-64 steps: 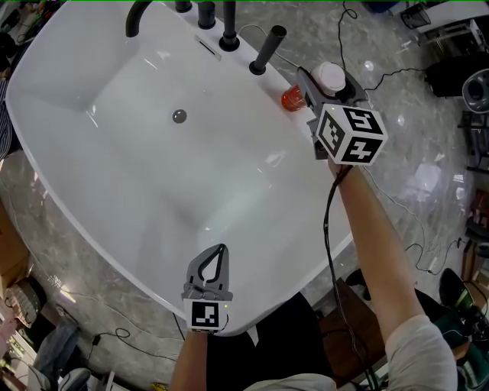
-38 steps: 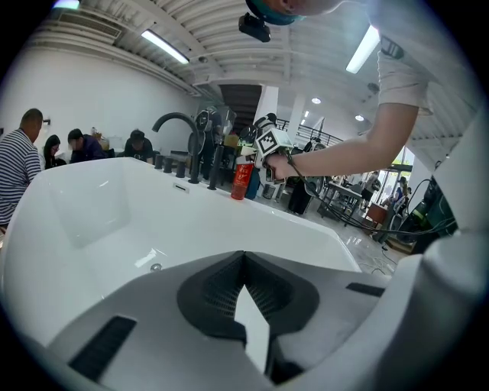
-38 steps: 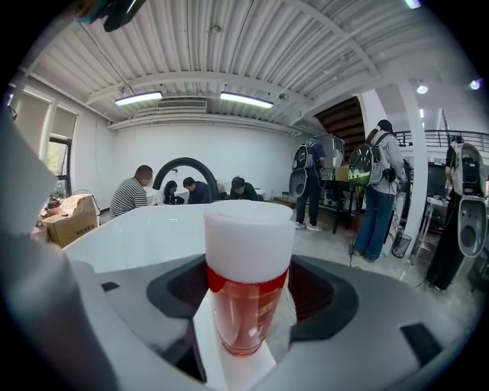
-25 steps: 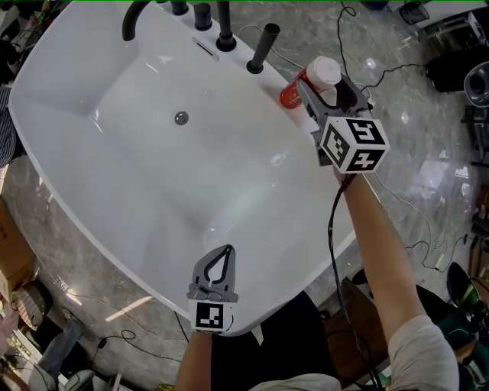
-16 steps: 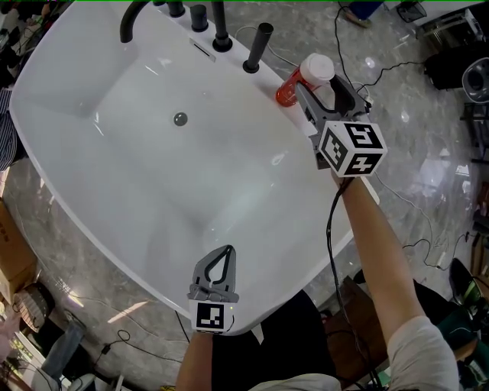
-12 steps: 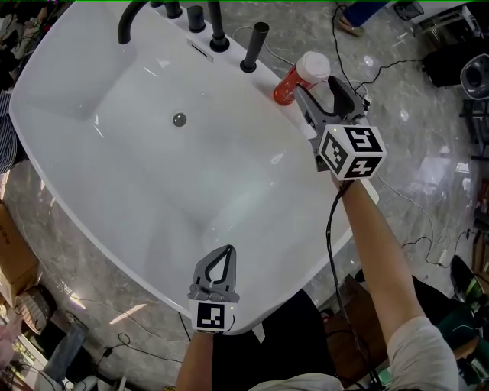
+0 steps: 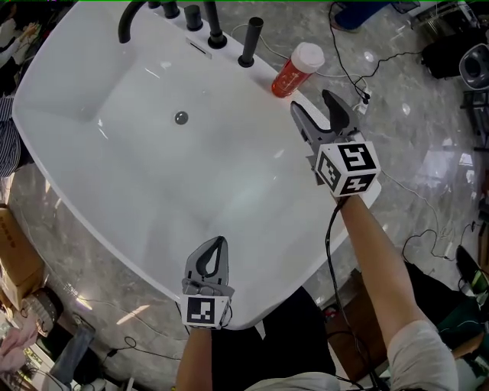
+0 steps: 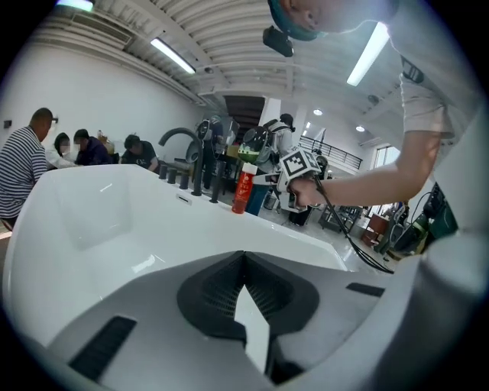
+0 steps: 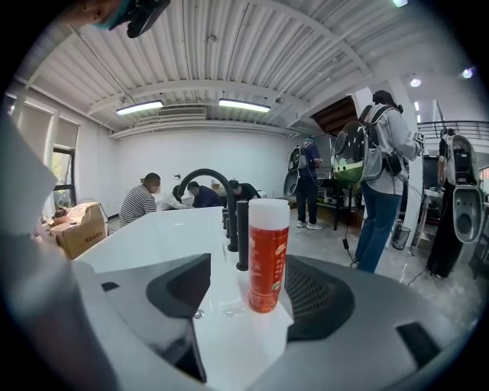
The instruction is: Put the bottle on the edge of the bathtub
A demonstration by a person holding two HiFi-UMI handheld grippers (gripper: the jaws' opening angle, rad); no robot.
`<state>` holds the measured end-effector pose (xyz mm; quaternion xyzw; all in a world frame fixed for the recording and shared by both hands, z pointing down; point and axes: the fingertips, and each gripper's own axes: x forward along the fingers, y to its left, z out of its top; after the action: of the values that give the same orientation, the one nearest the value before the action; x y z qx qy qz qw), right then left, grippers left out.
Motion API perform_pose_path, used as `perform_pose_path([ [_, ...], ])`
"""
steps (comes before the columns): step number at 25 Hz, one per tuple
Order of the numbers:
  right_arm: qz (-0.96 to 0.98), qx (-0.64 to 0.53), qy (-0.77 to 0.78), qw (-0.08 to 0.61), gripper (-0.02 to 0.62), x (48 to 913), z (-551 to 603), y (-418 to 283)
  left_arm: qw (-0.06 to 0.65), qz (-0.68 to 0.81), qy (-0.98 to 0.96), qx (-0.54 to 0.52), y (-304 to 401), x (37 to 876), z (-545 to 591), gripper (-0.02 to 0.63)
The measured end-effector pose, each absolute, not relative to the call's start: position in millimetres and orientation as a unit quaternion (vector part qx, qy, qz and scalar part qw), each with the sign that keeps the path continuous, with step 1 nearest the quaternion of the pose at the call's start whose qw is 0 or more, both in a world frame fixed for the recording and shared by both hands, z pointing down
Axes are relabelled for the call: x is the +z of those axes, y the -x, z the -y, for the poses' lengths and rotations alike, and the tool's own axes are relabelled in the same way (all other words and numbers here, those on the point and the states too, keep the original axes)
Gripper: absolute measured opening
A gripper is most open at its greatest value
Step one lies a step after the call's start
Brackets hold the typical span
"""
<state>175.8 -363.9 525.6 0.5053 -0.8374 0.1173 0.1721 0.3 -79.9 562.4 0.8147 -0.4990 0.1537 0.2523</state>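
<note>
The bottle (image 7: 296, 70) stands on the bathtub's (image 7: 191, 176) far rim, right of the taps (image 7: 216, 23). The right gripper (image 7: 312, 101) is just before it, the left gripper (image 7: 218, 240) over the near rim.

The right gripper (image 7: 312, 101) is drawn back from the red bottle (image 7: 296, 70), which is now left clear of its open jaws.

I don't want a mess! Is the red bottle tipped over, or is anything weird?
Nothing stands out. The red bottle stands upright on the rim of the bathtub, beside the black tap fittings, with its white cap on. The right gripper has its jaws open, clear of it.
</note>
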Motion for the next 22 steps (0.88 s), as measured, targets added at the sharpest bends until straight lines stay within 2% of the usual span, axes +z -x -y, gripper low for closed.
perform_pose_path([
  [2, 0.839, 0.117, -0.503, 0.171, 0.308, 526, 352, -171, 0.25, 0.509, -0.81, 0.148, 5, 558, 83, 0.011],
  [5, 0.84, 0.118, -0.503, 0.165, 0.256, 524, 336, -165, 0.25, 0.51, -0.81, 0.142, 1, 552, 81, 0.011],
  [11, 0.837, 0.117, -0.51, 0.162, 0.141, 510, 312, -158, 0.239, 0.509, -0.815, 0.141, -4, 531, 82, 0.011],
  [14, 0.835, 0.118, -0.515, 0.151, 0.049, 493, 297, -157, 0.229, 0.508, -0.819, 0.138, -3, 513, 81, 0.011],
  [16, 0.836, 0.114, -0.517, 0.144, 0.016, 479, 291, -154, 0.222, 0.508, -0.821, 0.135, -2, 500, 83, 0.011],
  [22, 0.839, 0.098, -0.518, 0.138, 0.006, 450, 269, -139, 0.208, 0.514, -0.822, 0.129, 7, 472, 86, 0.011],
])
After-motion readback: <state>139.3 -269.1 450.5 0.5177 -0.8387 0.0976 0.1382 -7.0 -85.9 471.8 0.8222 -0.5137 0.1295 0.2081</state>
